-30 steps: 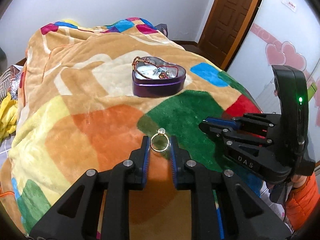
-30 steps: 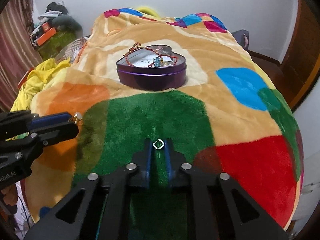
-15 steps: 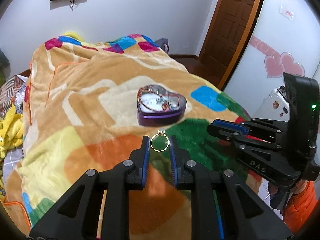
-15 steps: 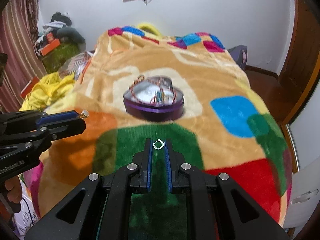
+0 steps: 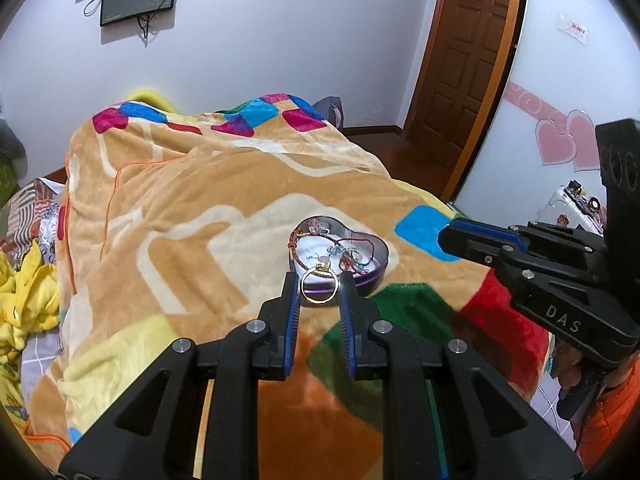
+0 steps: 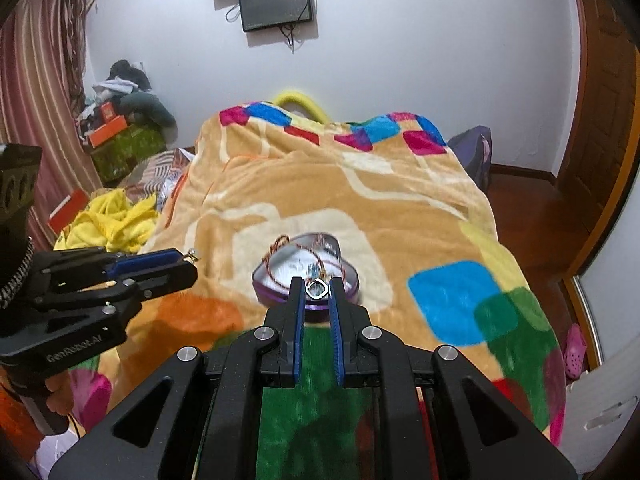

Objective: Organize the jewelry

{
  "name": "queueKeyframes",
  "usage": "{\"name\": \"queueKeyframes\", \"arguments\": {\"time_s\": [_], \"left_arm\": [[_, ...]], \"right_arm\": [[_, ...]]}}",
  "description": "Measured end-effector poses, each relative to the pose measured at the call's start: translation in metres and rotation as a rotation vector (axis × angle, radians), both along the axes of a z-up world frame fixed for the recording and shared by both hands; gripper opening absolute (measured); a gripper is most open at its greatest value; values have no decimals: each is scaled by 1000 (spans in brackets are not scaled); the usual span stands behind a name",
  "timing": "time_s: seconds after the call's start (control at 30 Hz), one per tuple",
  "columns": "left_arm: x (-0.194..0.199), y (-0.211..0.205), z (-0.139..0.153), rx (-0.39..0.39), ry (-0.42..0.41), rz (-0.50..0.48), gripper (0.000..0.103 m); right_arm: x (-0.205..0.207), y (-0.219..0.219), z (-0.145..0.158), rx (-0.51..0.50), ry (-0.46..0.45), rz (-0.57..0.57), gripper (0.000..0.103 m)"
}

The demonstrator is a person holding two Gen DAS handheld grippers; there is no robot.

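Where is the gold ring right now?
In the left wrist view the gold ring is pinched between the left gripper fingertips, held in the air short of the heart-shaped tin on the blanket.

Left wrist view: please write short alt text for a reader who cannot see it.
The left gripper pinches a gold ring upright above a colourful blanket, in line with an open heart-shaped purple tin holding tangled jewelry. The right gripper hovers at the right edge.
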State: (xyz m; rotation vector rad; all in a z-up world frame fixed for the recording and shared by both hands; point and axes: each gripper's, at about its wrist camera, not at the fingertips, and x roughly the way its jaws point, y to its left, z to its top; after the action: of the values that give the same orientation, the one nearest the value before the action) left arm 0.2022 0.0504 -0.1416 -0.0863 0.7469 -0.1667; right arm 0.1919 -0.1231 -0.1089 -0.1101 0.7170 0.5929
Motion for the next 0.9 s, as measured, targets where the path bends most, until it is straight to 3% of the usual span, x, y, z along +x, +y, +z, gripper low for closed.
{"name": "queueKeyframes", "arguments": {"time_s": [0.9], "left_arm": [[69,-3,-36,-25,83,-33,18]], "right_arm": [[57,23,-49,-41,109,37,11]]}}
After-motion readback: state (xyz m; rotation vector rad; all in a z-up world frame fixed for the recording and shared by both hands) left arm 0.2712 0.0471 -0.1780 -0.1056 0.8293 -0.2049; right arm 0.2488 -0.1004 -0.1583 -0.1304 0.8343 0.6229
